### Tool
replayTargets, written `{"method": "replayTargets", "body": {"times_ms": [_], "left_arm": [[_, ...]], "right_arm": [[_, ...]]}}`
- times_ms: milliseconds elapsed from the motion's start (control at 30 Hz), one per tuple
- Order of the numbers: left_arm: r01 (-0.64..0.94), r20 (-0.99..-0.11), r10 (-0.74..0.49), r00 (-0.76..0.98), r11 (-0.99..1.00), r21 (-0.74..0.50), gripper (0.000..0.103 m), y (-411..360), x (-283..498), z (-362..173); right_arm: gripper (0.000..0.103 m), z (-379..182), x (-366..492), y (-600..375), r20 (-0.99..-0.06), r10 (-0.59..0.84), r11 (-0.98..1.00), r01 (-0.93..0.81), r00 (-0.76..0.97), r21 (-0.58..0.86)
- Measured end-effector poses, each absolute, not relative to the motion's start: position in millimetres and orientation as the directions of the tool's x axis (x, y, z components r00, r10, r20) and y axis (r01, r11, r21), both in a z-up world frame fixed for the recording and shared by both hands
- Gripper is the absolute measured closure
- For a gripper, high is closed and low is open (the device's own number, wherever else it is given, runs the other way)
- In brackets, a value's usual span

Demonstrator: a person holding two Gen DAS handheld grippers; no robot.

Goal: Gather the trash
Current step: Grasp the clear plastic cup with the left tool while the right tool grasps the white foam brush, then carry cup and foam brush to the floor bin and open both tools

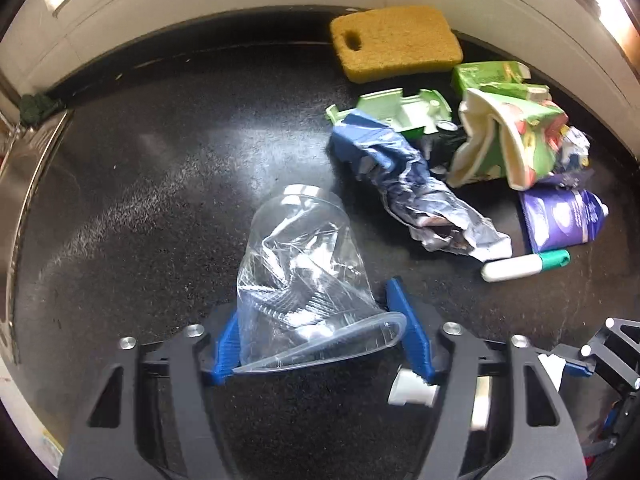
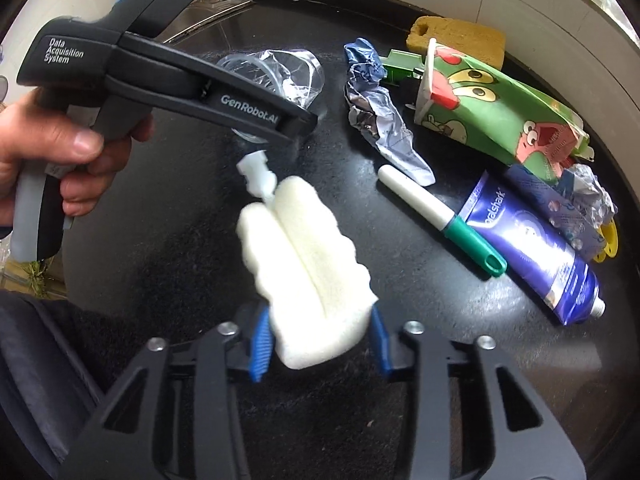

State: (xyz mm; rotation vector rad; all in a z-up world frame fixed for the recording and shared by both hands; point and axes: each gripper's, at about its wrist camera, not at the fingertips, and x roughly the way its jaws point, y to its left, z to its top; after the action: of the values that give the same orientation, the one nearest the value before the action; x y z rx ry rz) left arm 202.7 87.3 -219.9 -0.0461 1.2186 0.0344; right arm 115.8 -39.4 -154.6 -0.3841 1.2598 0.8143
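A crumpled clear plastic cup [image 1: 304, 276] lies on the black counter [image 1: 140, 220], its flattened rim spanning both blue pads of my left gripper [image 1: 316, 340], which is shut on it. My right gripper [image 2: 318, 344] is shut on a white foam brush head [image 2: 308, 256], whose plastic stub [image 2: 256, 176] points away. In the right wrist view a hand [image 2: 72, 148] holds the left gripper's black body [image 2: 200, 92] over the cup [image 2: 288, 68]. The brush stub [image 1: 412, 390] shows low in the left wrist view.
To the right lie a blue foil wrapper [image 1: 400, 176], green juice carton [image 1: 516, 136], purple tube [image 1: 560, 216], green-capped white marker [image 1: 524, 266], green plastic toy [image 1: 392, 110] and yellow sponge [image 1: 394, 42]. A steel sink [image 1: 24, 184] borders the left. A white wall runs behind.
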Motion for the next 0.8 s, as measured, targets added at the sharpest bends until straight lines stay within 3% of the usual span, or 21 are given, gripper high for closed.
{"method": "replayTargets", "body": {"times_ms": [100,533,800], "left_arm": [[-0.07,-0.925,-0.051,0.376,0.994,-0.084,0.044,84,189,-205],[-0.088,-0.863,0.008,0.505,0.995,-0.043,0.044,46,58,-108],[-0.097,-0.856,0.016,0.516,0.994,-0.04,0.044,37,1,-98]], "right_arm": [[0.07,-140,104,-52,-0.93,0.35,0.697,-0.694,0.11,0.18],[0.071,-49,31,-131,-0.886,0.365,0.818,-0.553,0.285,0.159],[0.071,-25,3,-138,-0.872,0.368,0.836,-0.525,0.322,0.159]]}}
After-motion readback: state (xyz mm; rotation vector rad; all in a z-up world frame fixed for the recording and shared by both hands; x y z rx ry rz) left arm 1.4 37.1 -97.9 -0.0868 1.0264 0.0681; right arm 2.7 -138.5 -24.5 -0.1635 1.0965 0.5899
